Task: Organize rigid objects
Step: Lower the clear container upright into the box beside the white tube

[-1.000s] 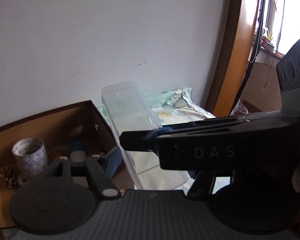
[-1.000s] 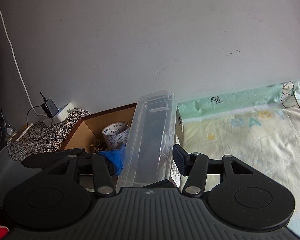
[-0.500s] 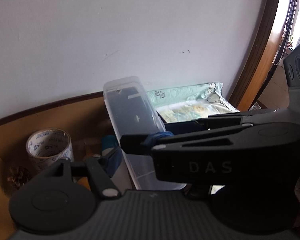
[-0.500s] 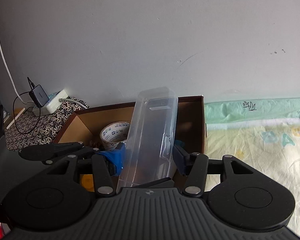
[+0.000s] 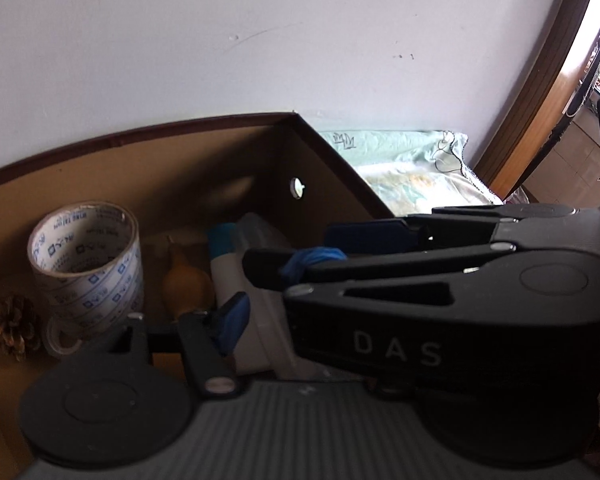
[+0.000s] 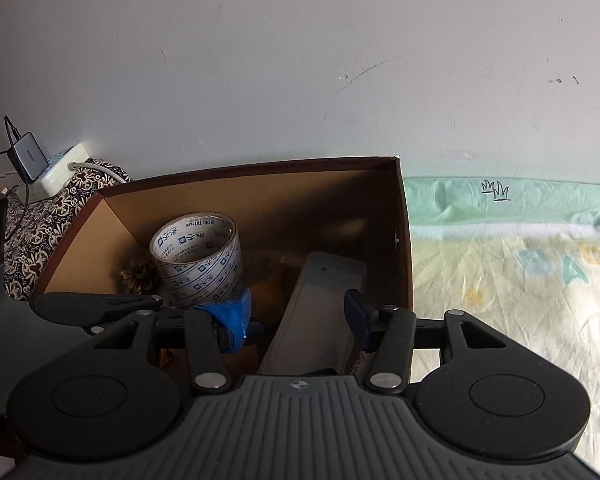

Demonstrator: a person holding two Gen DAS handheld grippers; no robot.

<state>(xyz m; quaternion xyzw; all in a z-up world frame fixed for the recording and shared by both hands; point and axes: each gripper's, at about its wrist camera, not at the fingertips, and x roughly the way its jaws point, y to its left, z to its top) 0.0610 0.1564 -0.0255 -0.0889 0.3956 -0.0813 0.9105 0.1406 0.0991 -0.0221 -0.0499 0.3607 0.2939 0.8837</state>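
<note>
The long clear plastic case (image 6: pixel 320 312) lies lengthwise in the brown cardboard box (image 6: pixel 260 204), along its right wall, its near end between the fingers of the right claw (image 6: pixel 298 314). The blue pads stand apart on either side of the case; the right pad looks to touch or nearly touch it, the left one is clear of it, so the claw reads as parted, not clamped. The left claw (image 5: pixel 284 296) sits partly behind the right tool's body; only one blue-tipped finger shows, beside the case, so whether it is apart or together cannot be told.

The risk, as I judge it, is the withdrawal: a pad catching the slick case wall could drag it up or tilt it against the box side. The two tools are crowded together over the same end, so they may knock each other.

Around it in the box: a white printed roll of packing tape (image 6: pixel 198 258) standing on its side, a brown pine cone (image 6: pixel 138 274) beside it, a yellow pear-shaped object (image 5: pixel 186 286), and a white tube with a teal band (image 5: pixel 226 264) lying against the case. A pale green printed bed sheet (image 6: pixel 512 264) lies to the right of the box.
</note>
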